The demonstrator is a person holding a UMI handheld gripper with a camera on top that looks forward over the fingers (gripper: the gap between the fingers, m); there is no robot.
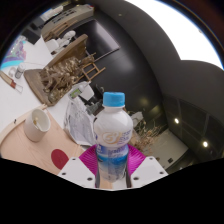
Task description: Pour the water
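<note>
Apparently bottle (113, 140) in gripper (112, 172) grasp

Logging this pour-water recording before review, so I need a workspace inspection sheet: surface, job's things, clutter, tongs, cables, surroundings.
Surface: pale round tabletop, seen tilted.
Job's things: clear plastic water bottle with light blue cap, cap still on; white cup on the tabletop, beyond the tongs.
Clutter: small red round object near the cup; crumpled clear plastic wrapping beside the bottle.
Tongs: both pink pads press the bottle's lower body.
Cables: nothing seen.
Surroundings: wooden chairs beyond the table; dark ceiling with spotlights.
</note>
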